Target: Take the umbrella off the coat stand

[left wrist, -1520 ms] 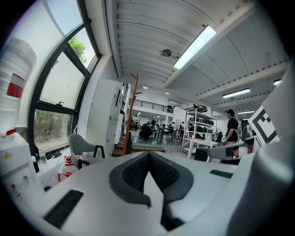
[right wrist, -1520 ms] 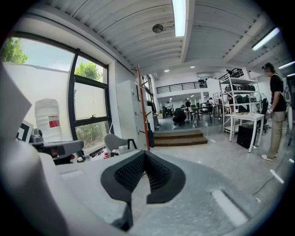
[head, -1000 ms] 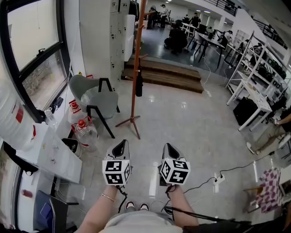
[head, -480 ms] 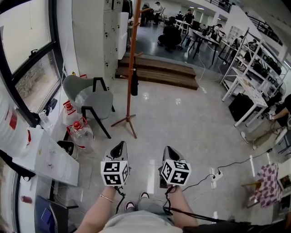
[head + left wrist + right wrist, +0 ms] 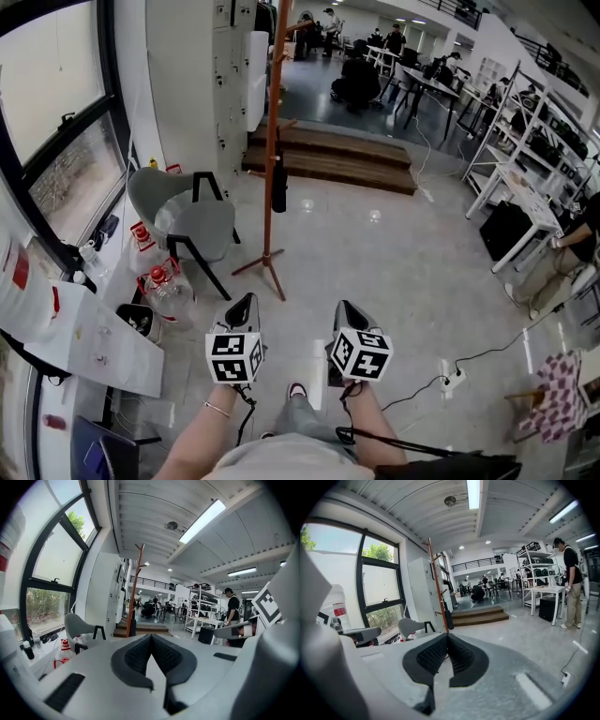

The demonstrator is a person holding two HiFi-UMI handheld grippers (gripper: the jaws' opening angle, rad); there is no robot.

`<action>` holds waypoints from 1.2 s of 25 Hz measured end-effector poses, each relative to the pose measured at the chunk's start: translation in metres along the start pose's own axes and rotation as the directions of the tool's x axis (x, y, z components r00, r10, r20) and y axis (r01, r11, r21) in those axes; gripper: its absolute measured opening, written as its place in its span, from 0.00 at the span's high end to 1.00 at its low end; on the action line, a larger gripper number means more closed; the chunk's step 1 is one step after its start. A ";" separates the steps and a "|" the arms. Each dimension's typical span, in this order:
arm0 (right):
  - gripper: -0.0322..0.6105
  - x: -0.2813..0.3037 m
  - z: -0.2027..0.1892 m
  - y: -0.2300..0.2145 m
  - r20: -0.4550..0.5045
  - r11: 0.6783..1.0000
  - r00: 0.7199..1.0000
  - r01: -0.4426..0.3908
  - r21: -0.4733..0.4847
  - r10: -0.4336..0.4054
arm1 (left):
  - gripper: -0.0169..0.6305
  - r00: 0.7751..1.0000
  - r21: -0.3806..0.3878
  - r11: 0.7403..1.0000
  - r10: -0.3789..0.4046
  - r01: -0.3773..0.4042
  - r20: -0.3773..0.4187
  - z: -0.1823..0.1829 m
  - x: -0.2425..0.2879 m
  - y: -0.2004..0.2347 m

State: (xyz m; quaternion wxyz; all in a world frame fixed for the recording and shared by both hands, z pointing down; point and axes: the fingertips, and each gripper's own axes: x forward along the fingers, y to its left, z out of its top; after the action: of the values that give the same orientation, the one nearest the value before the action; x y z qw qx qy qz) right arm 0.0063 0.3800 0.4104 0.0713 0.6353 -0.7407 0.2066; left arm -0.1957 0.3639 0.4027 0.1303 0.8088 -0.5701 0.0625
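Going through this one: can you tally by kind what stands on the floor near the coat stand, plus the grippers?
Coat stand: 1
Umbrella: 1
Grey chair: 1
Red-capped water jugs: 2
Grippers (left gripper, right gripper): 2
Total: 7

The floor (image 5: 394, 272) is pale and glossy, with bright reflections; the steps (image 5: 328, 159) look like brown wood. The coat stand (image 5: 271, 141) is a smooth orange-brown pole, the umbrella (image 5: 278, 186) on it matt black cloth. The left gripper (image 5: 151, 636) and right gripper (image 5: 447, 637) have matt grey plastic shells, their jaws faced in black ribbed rubber.
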 end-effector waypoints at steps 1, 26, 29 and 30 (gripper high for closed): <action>0.94 0.009 0.005 -0.003 0.001 1.000 1.000 -0.006 -0.001 0.006 | 0.97 1.000 0.002 1.000 0.005 -0.005 0.004 0.004 0.009 0.001; 0.94 0.207 0.102 -0.095 -0.051 0.988 0.987 -0.154 -0.025 0.153 | 0.97 0.993 0.016 0.993 0.116 -0.116 -0.002 0.058 0.217 -0.005; 0.94 0.226 0.105 -0.094 -0.059 0.985 0.984 -0.173 -0.022 0.171 | 0.97 0.992 0.012 0.992 0.129 -0.129 -0.006 0.059 0.230 0.002; 0.94 0.231 0.105 -0.093 -0.063 0.984 0.982 -0.178 -0.022 0.177 | 0.97 0.991 0.009 0.991 0.134 -0.133 -0.010 0.059 0.234 0.004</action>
State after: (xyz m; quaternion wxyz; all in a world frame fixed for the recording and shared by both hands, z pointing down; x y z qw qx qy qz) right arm 0.0706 0.1175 0.4209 0.0839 0.5592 -0.7946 0.2213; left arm -0.1226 0.1343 0.4056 0.1254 0.7690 -0.6219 0.0779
